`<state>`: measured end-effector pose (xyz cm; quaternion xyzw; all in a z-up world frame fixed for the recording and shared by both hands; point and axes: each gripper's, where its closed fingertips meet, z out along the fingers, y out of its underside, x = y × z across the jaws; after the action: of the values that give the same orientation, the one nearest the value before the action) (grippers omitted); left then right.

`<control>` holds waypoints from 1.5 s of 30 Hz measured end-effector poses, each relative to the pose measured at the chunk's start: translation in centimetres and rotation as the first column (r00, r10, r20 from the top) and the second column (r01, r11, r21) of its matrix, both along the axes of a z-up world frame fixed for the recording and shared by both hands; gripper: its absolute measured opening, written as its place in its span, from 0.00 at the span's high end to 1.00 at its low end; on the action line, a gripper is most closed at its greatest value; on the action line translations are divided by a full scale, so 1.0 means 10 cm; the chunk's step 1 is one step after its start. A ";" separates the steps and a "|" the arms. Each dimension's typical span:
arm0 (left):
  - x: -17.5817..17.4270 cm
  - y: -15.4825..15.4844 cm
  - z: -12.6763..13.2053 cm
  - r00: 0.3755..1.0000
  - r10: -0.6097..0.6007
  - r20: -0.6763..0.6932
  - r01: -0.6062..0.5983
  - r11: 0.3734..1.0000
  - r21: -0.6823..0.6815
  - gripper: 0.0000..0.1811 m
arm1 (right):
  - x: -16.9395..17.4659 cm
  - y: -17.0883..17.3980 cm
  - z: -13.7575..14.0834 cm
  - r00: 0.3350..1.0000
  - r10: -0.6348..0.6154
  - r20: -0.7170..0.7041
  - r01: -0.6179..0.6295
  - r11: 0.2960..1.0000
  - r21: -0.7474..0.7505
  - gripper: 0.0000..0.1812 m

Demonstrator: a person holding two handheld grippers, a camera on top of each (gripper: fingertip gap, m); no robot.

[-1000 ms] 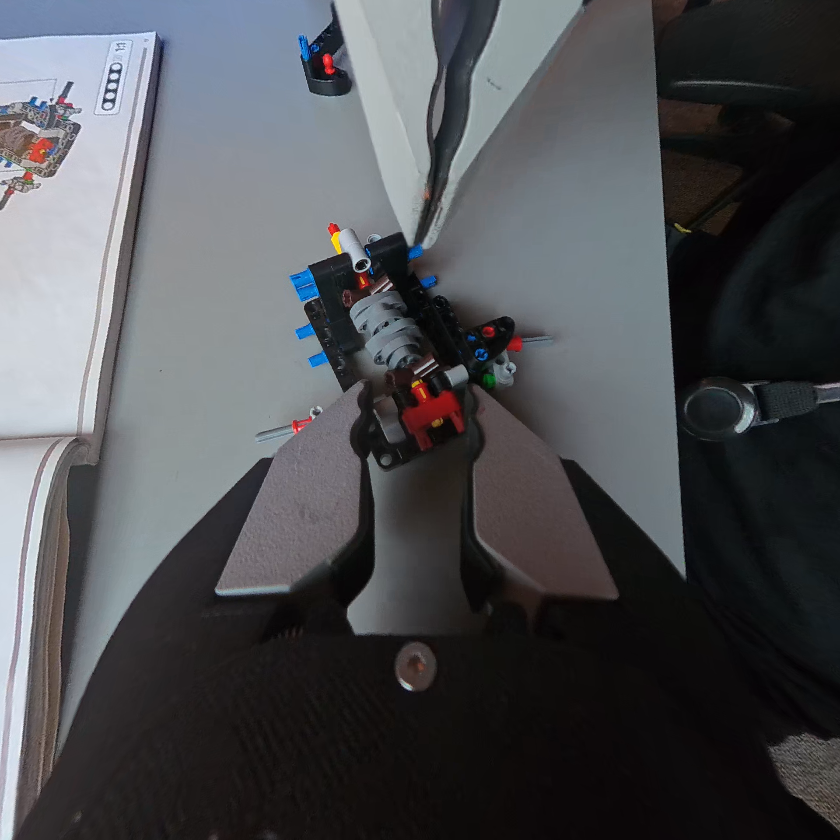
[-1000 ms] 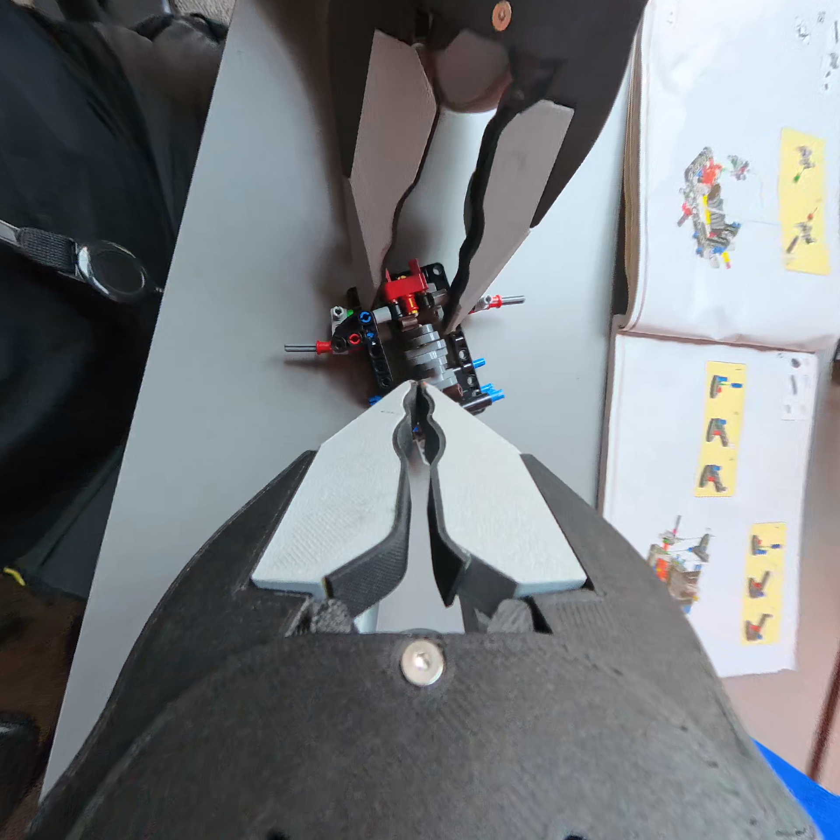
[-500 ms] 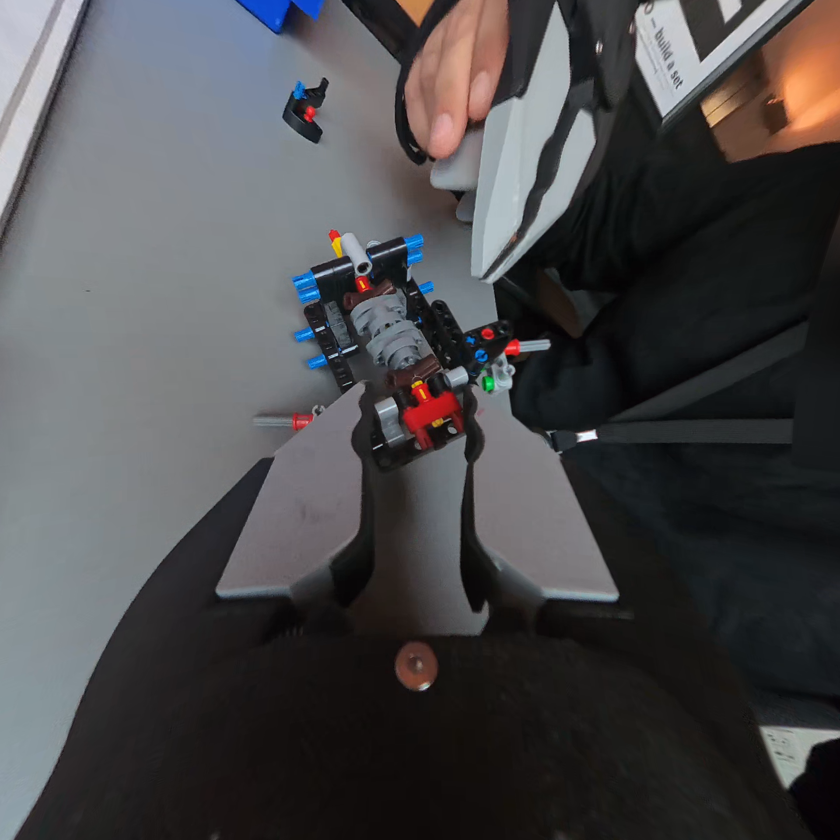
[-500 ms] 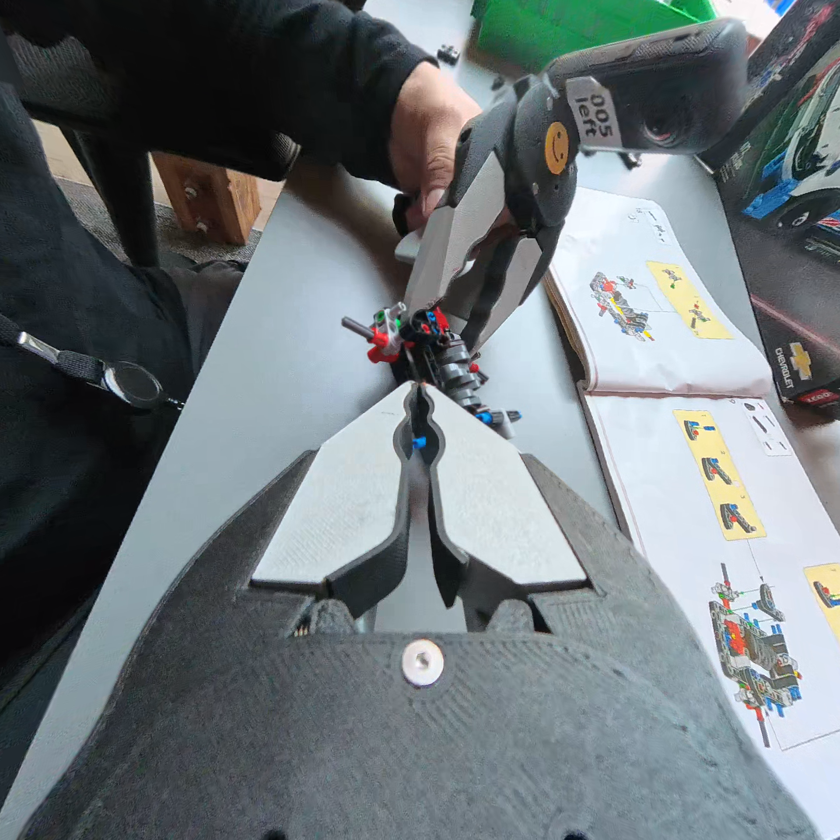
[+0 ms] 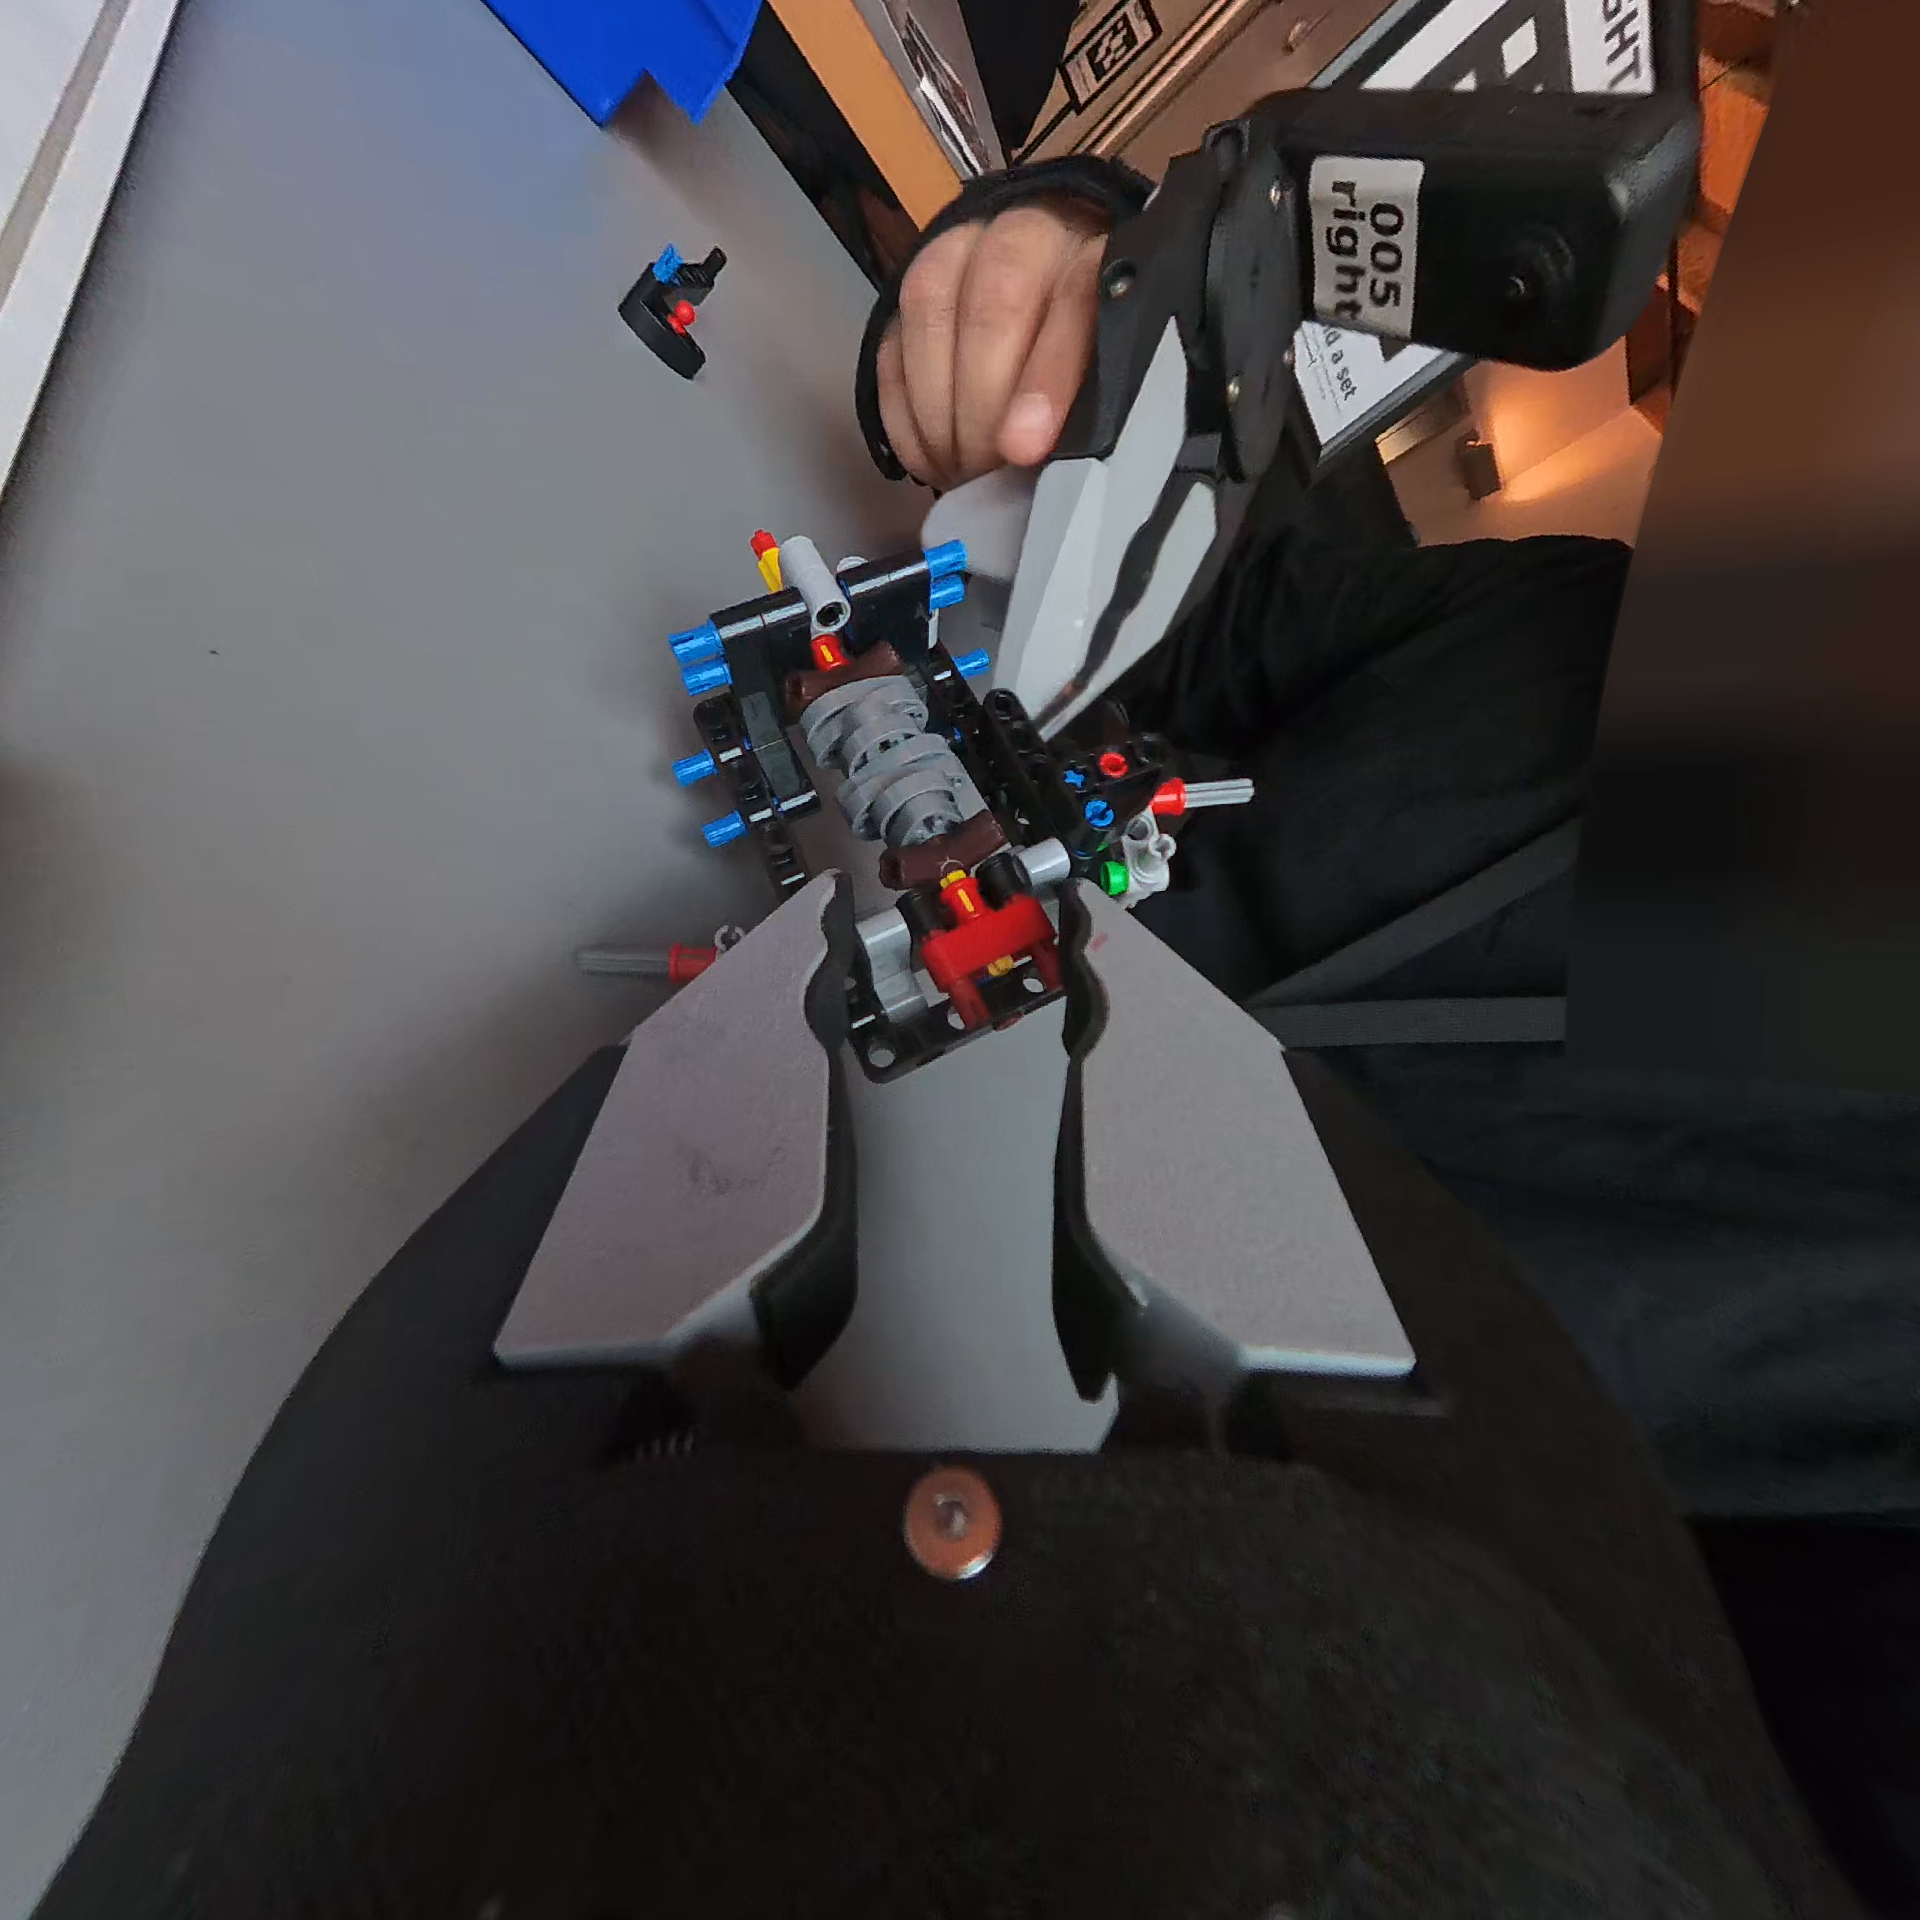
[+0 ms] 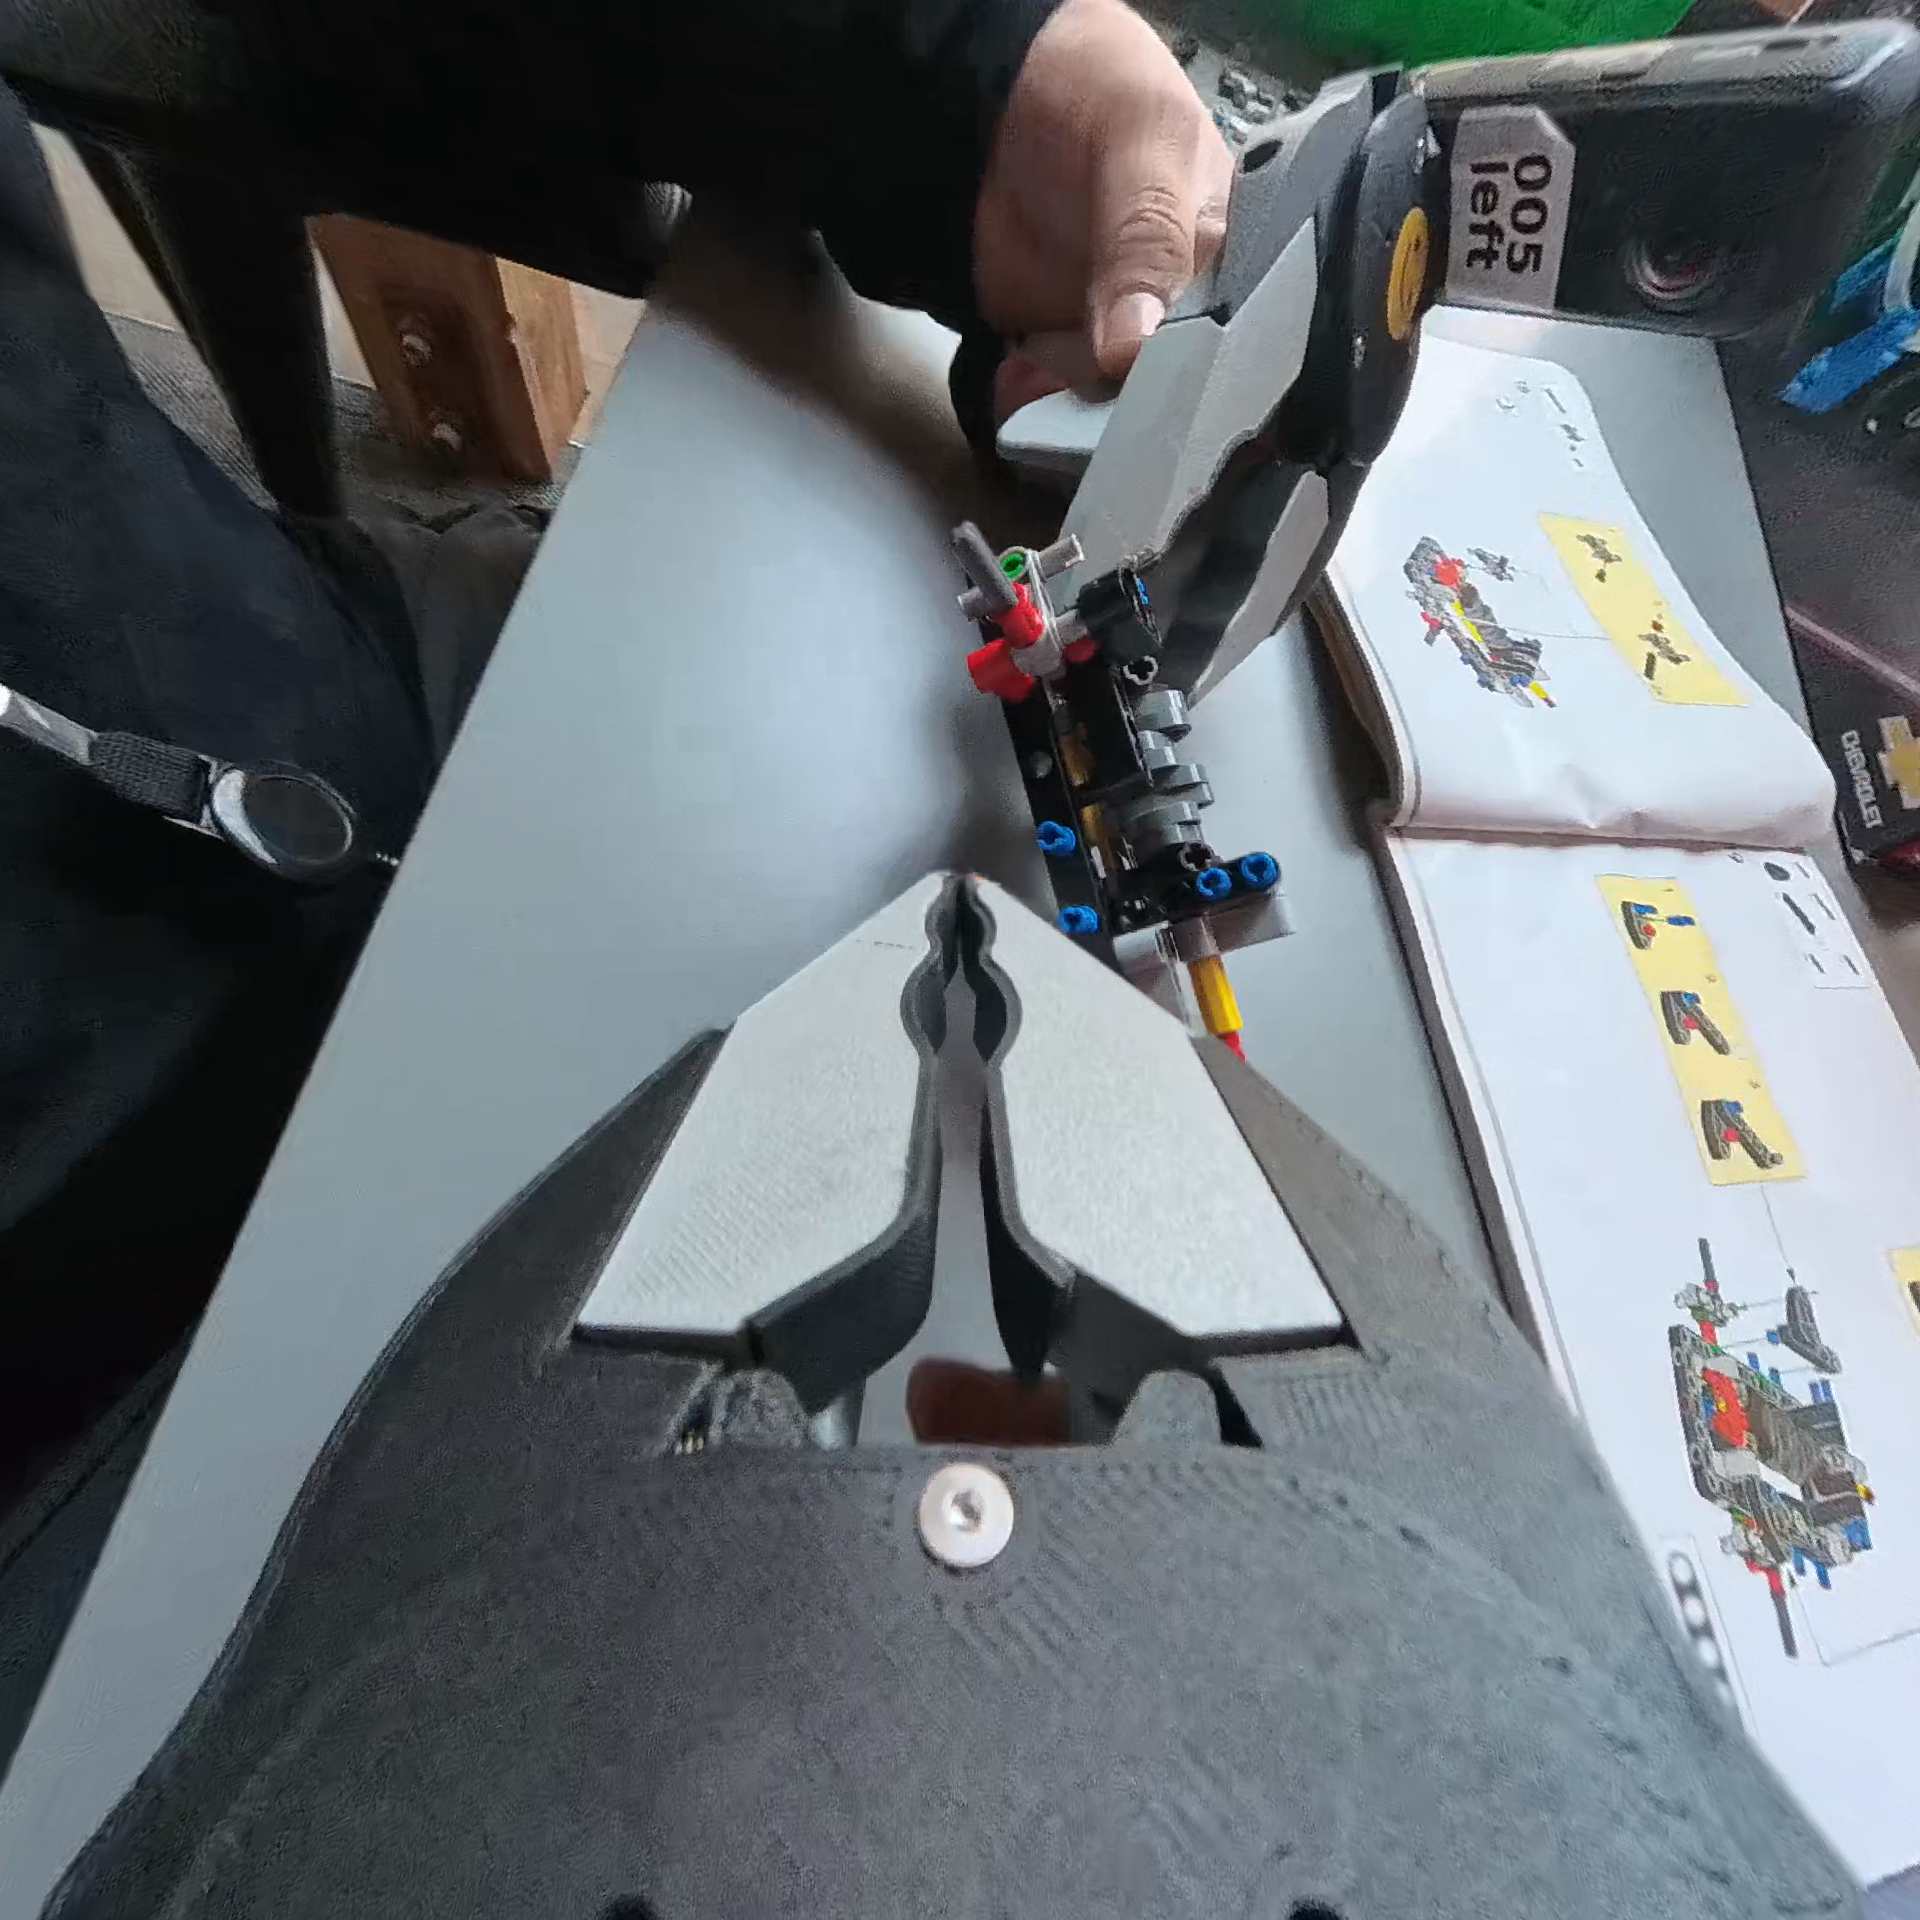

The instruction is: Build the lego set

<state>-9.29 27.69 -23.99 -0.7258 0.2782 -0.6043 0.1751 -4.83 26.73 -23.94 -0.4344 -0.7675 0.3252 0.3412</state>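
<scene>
The partly built black Lego Technic frame with grey gears, blue pins and a red block (image 5: 894, 790) is held above the grey tabletop (image 5: 312, 623), its long axis running straight away from the left gripper (image 5: 951, 935). The red-block end sits between that gripper's grey fingers, which are clamped on the frame's sides; the far end, with a yellow and red axle, points away toward the right gripper (image 5: 1049, 717). In the right wrist view the frame (image 6: 1122, 758) tilts, its yellow-axle end lower and nearer the right gripper's tips (image 6: 961, 883), which are pressed together on nothing and sit just beside that end without touching it. A bare hand (image 6: 1101, 208) with a black sleeve grips the left gripper from above, angled down. An open white instruction booklet with yellow panels (image 6: 1621, 935) lies to the right. A small loose black curved piece with blue and red pins (image 5: 670, 312) lies on the table well apart.
</scene>
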 end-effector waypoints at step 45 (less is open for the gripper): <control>-0.02 0.04 0.11 0.809 0.394 -0.436 0.096 0.643 0.760 0.91 | -0.27 0.42 -0.05 0.978 -0.157 -0.137 0.191 0.938 0.289 0.97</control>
<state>-9.48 28.06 -22.85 -0.7525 0.4770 -0.1725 0.4200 -7.54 30.91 -24.47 -0.4247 -0.7463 0.1968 0.4732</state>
